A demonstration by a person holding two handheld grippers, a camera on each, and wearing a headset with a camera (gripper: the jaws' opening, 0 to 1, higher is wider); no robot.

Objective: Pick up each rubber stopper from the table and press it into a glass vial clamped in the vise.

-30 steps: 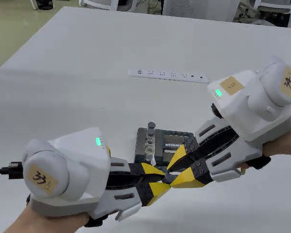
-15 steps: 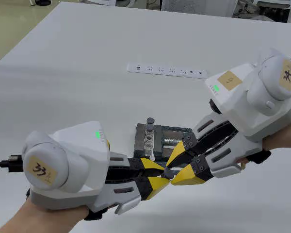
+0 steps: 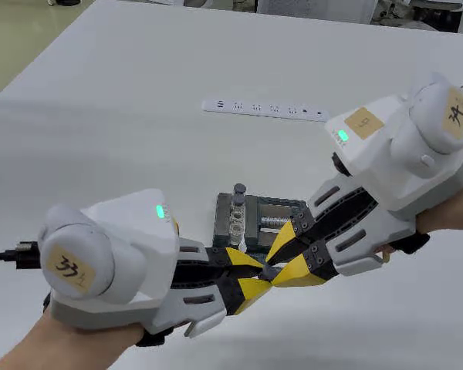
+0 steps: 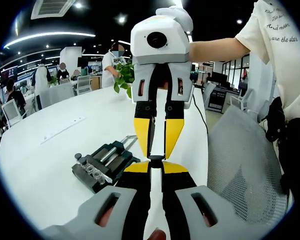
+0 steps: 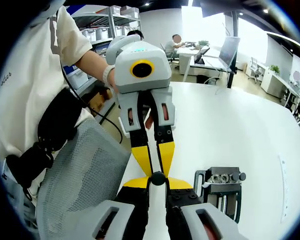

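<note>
While the two grippers met tip to tip above the table (image 3: pixel 123 131), a small dark stopper (image 3: pixel 268 273) sat right at the point where their yellow tips came together, just in front of the vise (image 3: pixel 287 211). The right gripper (image 3: pixel 275 269) reached in from the right side of the head view. Seen from the right gripper view, its own fingers were drawn in close on either side of the round stopper (image 5: pixel 157 178) and pinched it. The left gripper (image 3: pixel 262 278) came in from the lower left with its fingers nearly closed, a thin gap between them. Its tips pressed against the same stopper (image 4: pixel 156 159), but I could not tell whether they actually gripped it.

The vise stood flat on the table, just behind the meeting tips. A short row of clear glass vials (image 3: pixel 236 222) stood upright in it. The vial at the far end of the row already carried a dark stopper (image 3: pixel 240 189) on its mouth; the nearer ones looked open. A white power strip (image 3: pixel 264 109) lay well beyond the vise.
</note>
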